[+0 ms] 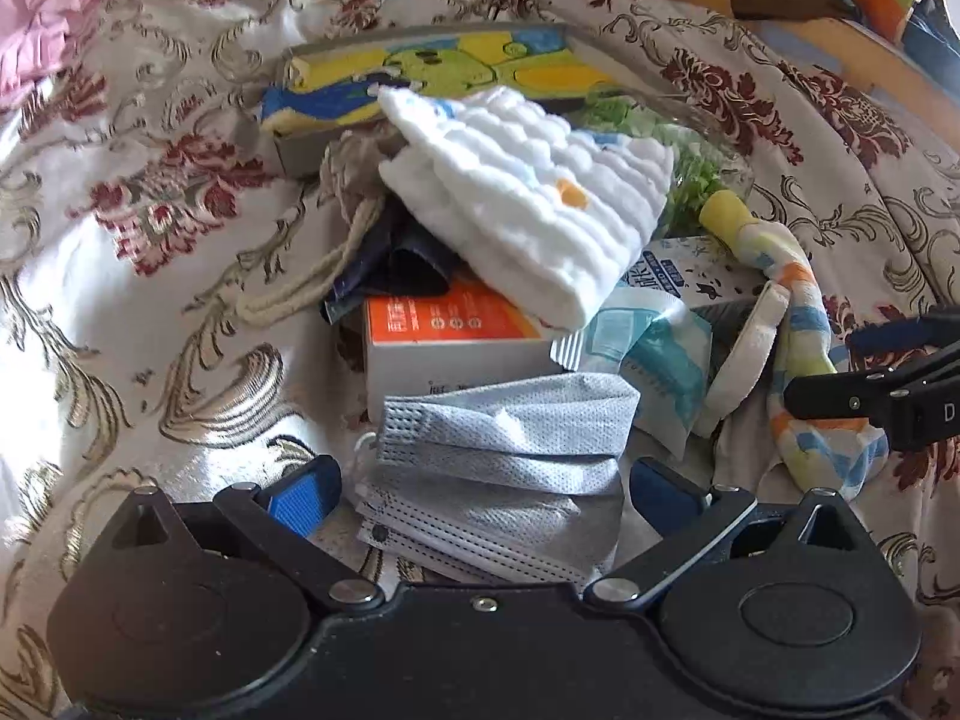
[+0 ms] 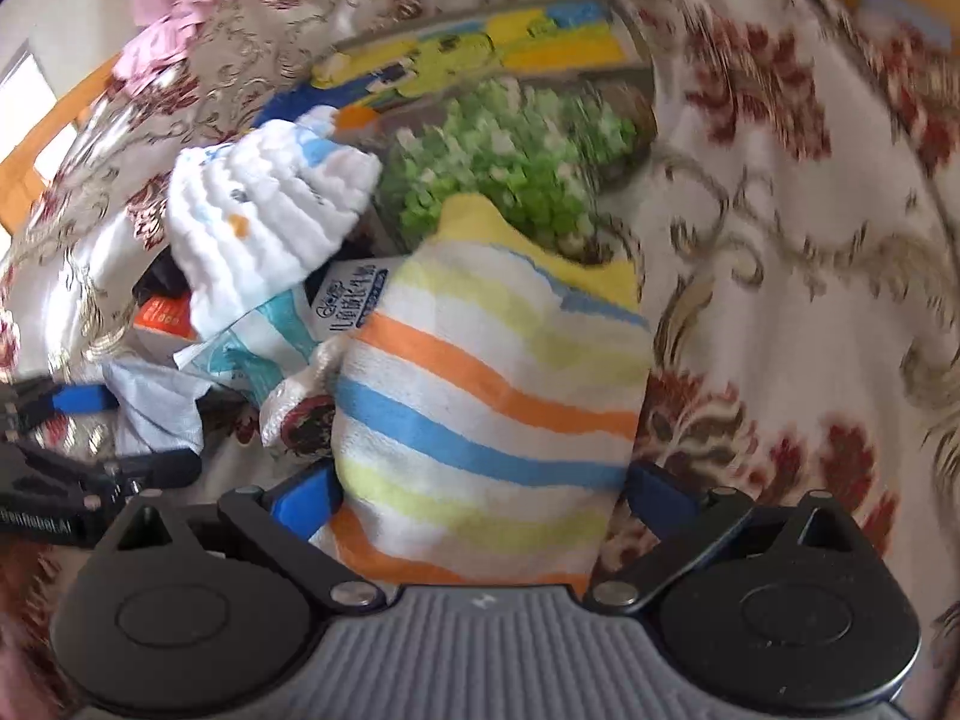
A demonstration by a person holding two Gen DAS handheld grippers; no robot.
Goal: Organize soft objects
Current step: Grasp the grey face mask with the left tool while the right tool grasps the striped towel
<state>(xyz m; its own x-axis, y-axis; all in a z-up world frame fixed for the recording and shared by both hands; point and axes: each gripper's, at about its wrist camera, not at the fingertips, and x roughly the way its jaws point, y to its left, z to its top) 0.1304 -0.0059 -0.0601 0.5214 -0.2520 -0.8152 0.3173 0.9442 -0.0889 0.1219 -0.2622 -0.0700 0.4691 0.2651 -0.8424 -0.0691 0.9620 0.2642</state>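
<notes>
Several grey face masks [image 1: 498, 462] lie stacked on the floral bedspread [image 1: 150, 300], between the blue pads of my left gripper [image 1: 480, 495], which stands open around them. A striped towel [image 2: 480, 396] in orange, blue and yellow fills the gap of my right gripper [image 2: 477, 495], also open wide. The left wrist view shows the right gripper [image 1: 825, 366] at the right edge, its fingers on either side of the twisted striped towel [image 1: 798, 324]. A white quilted cloth [image 1: 528, 210] rests on top of the pile. The right wrist view is blurred.
Under the white cloth lie an orange-and-white box [image 1: 444, 330], a dark blue cloth [image 1: 396, 264], a beige drawstring pouch [image 1: 354, 180], a teal packet [image 1: 648, 348] and a carton [image 1: 690, 270]. Behind are a green fluffy item [image 2: 510, 162] and a yellow-blue patterned piece [image 1: 432, 72]. Pink fabric [image 1: 36, 12] lies far left.
</notes>
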